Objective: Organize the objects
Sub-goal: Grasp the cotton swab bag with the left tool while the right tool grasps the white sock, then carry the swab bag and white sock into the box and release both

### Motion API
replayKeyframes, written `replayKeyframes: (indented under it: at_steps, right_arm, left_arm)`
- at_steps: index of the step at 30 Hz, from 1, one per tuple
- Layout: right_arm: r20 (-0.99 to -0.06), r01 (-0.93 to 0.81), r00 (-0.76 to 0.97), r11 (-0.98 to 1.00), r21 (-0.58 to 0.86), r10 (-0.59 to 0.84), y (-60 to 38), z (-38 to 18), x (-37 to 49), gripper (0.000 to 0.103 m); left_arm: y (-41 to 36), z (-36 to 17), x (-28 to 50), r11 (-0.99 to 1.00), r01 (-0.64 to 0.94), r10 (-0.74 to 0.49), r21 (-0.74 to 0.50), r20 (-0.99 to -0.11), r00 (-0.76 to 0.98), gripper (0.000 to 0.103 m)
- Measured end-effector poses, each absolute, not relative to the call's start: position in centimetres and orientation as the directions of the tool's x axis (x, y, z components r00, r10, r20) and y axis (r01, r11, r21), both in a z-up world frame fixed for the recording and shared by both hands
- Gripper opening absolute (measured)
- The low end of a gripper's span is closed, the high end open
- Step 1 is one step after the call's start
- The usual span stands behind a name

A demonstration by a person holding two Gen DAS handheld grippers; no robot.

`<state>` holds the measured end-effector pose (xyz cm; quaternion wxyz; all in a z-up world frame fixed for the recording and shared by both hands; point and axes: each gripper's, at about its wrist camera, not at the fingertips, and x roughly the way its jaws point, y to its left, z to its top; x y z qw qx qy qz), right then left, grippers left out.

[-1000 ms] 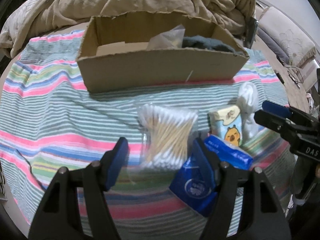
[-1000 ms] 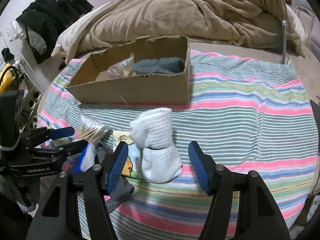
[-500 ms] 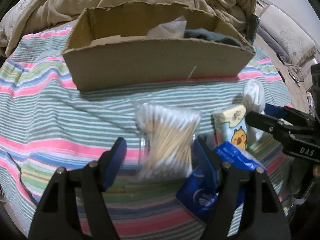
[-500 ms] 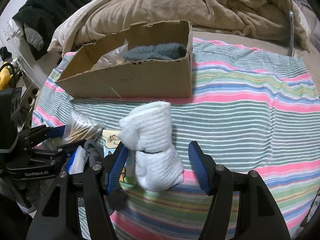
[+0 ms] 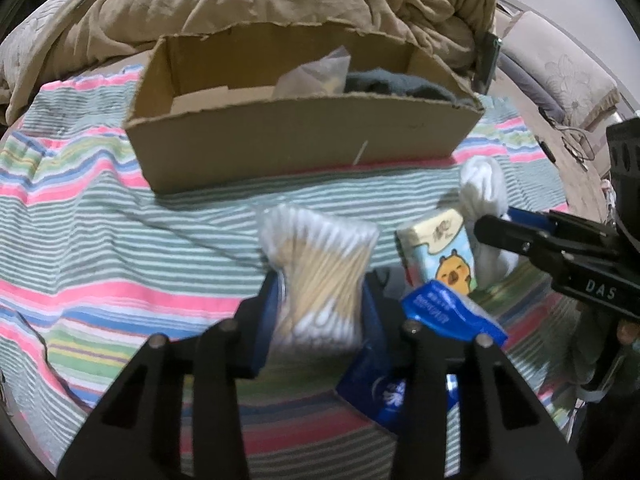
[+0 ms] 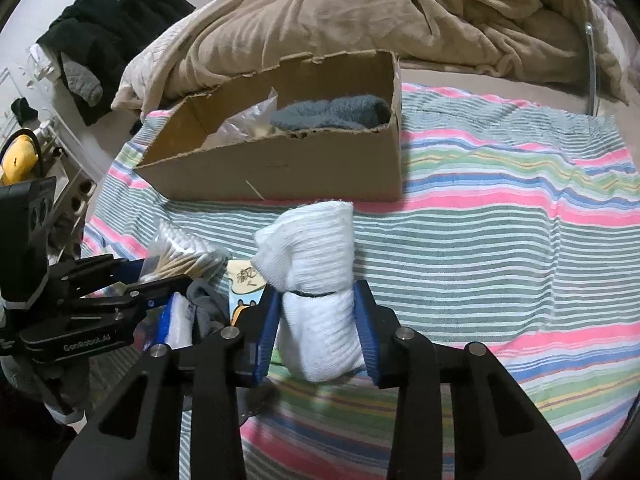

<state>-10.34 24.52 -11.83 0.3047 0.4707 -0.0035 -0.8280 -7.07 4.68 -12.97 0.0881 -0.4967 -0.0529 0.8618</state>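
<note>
both sets of fingers were wide open half a sec ago, w/ the items just sitting between them; now both are closed in. left gripper (image 5: 320,312) has its fingers pinched on the bag of cotton swabs (image 5: 320,276), squeezing it at the waist so the bag bulges above. right gripper (image 6: 320,322) has its fingers pressed on both sides of the rolled white socks (image 6: 316,284), roll upright, top sticking out past the tips. so i read this as both grasps made, lift not started; both items look to be resting on the striped cloth (image 6: 500,240) on the bed. cardboard box (image 5: 304,140) is right ahead, already has a grey sock & a plastic bag in it, prob the drop spot. tissue pack (image 5: 444,256) and blue pack (image 5: 448,320) lie between the two grippers, untouched.
</note>
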Motion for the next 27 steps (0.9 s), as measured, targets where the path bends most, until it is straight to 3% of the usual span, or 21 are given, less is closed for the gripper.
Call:
replayKeyframes:
  at_steps: [27]
  right_arm:
    - [-0.705, 0.503, -0.475, -0.82, 0.273, -0.527, 25.4, -5.7, -9.4, 0.039]
  left_arm:
    - [0.9, -7.0, -5.6, -0.978, -0.047, 0.189, -0.204, -0.763, -0.618, 0.038]
